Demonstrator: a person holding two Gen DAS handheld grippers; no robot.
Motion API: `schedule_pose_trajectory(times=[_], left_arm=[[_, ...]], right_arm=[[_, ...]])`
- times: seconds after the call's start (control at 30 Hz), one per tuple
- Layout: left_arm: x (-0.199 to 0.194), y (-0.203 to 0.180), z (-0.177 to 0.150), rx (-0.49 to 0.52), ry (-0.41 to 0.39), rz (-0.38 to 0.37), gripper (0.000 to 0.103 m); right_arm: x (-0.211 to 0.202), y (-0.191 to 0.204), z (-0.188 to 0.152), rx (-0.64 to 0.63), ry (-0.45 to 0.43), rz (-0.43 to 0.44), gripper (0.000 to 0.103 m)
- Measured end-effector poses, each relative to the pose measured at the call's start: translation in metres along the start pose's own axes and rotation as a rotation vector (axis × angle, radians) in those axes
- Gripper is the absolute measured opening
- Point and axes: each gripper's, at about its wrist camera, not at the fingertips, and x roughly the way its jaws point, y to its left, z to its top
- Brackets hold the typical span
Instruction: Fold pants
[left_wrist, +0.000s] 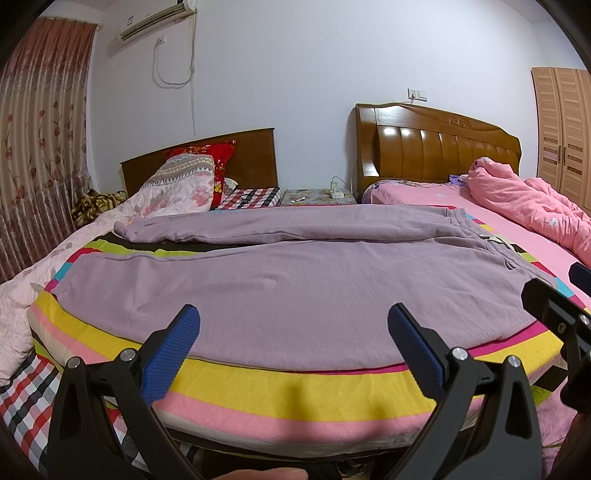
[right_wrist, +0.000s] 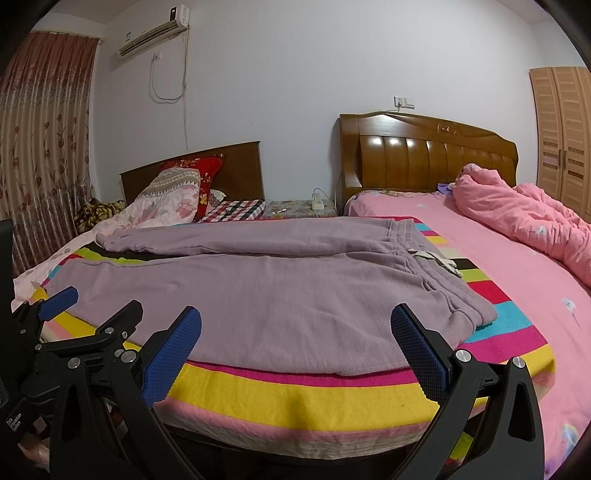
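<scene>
A pair of mauve knit cotton pants (left_wrist: 280, 280) lies spread flat on a striped towel blanket in yellow, pink, magenta and green bands (left_wrist: 295, 391), which covers the near part of a bed. The 2 legs run out to the left, the far leg ending in a gathered cuff near a pale floral quilt (left_wrist: 173, 192), with a dark strip of the blanket showing between the legs. The elastic waistband (right_wrist: 439, 273) sits at the right, its near corner hanging just over a turquoise band of the blanket.

The left gripper (left_wrist: 293, 343), black-framed with blue textured pads (left_wrist: 170, 358), hangs above the near edge of the pants with its jaws spread wide and nothing between them. The right gripper (right_wrist: 295, 345) hovers over the same near edge further toward the waistband, its jaws equally wide apart and holding nothing. In the right wrist view the left gripper appears at the lower left, and in the left wrist view the right gripper's black frame shows at the far right.

Behind the blanket, a glossy carved wooden headboard (left_wrist: 439, 147) stands against the white wall, with a crumpled pink duvet (left_wrist: 532, 206) on a pink sheet at the right. A lower dark wooden headboard (left_wrist: 255, 155) stands to the left, with a red embroidered pillow (left_wrist: 218, 158) leaning on it. A small bedside table (left_wrist: 314, 195) sits between the 2 headboards.
</scene>
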Motion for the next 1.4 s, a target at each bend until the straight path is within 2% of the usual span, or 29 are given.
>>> schedule_pose_trajectory(times=[0.97, 1.4], left_arm=[[0.0002, 0.0026, -0.0031, -0.003, 0.006, 0.000, 0.102], [0.0023, 0.0016, -0.0083, -0.007, 0.033, 0.000, 0.102]], right_arm=[[0.0011, 0.0020, -0.0064, 0.007, 0.010, 0.005, 0.099], [0.0074, -0.0020, -0.0089, 0.022, 0.042, 0.012, 0.099]])
